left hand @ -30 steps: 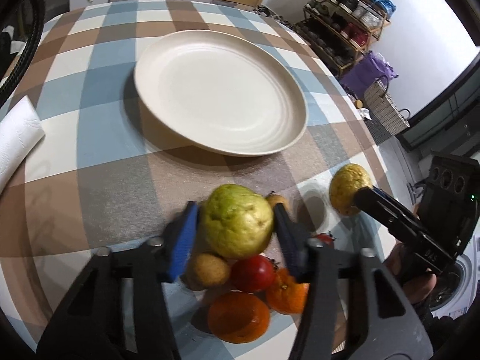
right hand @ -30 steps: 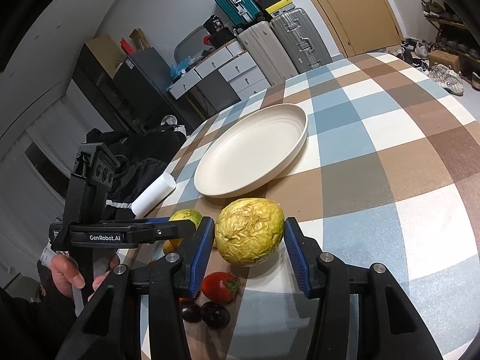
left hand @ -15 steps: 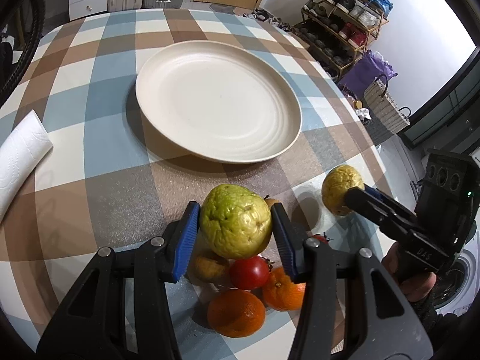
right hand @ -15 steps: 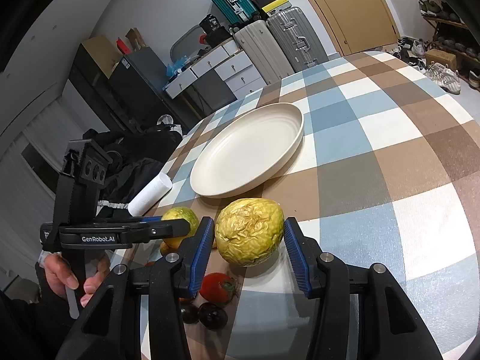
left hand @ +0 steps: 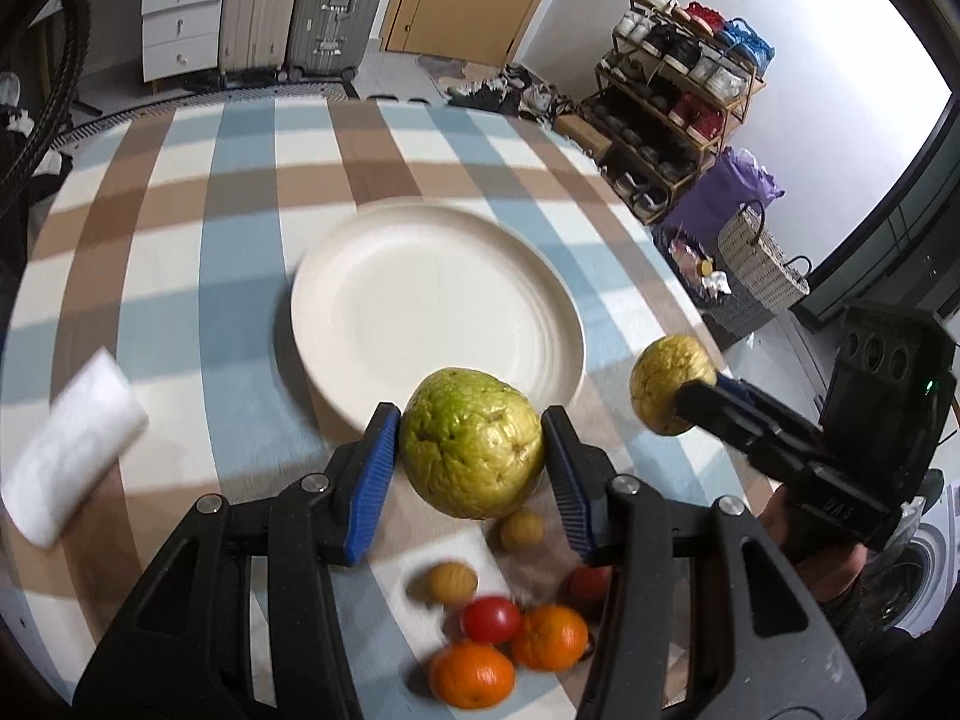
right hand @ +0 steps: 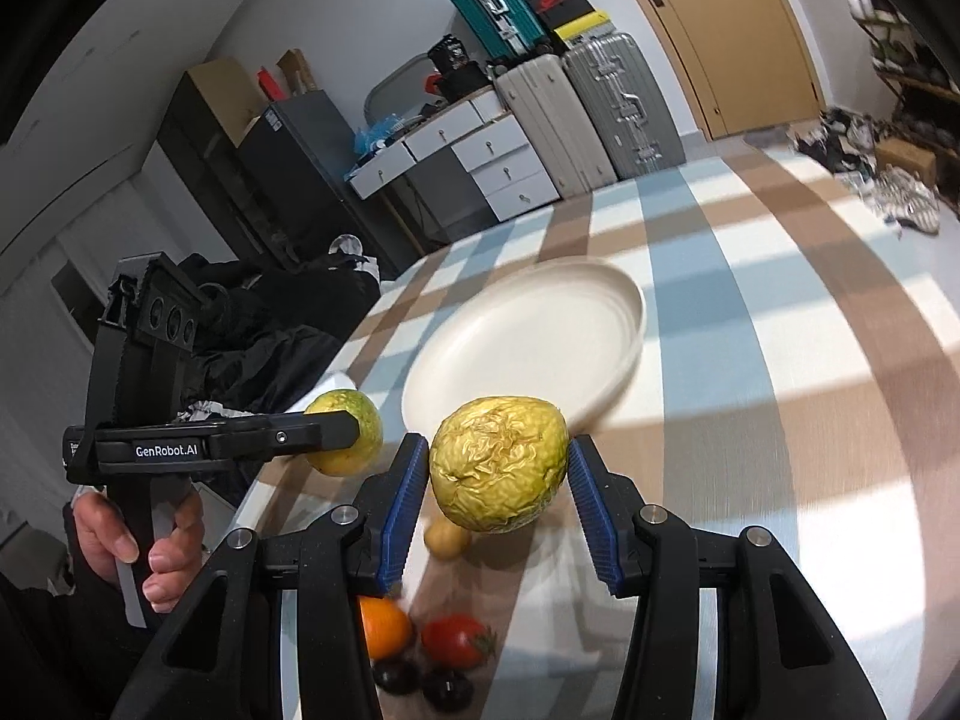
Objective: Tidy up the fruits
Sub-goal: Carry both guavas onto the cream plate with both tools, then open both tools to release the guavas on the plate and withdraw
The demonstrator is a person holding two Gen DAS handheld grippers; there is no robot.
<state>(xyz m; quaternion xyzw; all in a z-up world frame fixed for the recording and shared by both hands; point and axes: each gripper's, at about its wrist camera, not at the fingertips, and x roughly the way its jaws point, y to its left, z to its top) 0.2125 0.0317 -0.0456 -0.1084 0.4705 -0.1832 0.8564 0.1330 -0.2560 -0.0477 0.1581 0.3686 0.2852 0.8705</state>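
Left tool (left hand: 471, 450): grips guava (left hand: 471, 444) | plate (left hand: 372, 276): nothing on it

Two claw-mounted fisheyes, both angled down across your checked tabletop

Your left wrist camera sat just behind the left claw (left hand: 471, 453) and looked down steeply over the tabletop (left hand: 180, 276) toward the shoe rack (left hand: 678, 114) and door, with the green guava (left hand: 471, 450) very close to the lens. Your right wrist camera rode behind the right claw (right hand: 498, 468), tilted down more shallowly, facing the suitcases (right hand: 588, 114) and drawers, the wrinkled yellow fruit (right hand: 498, 462) filling its near field. Both views shared the cream plate (left hand: 432, 306) (right hand: 528, 342), the small fruits beneath, and each showed the other claw from the side.
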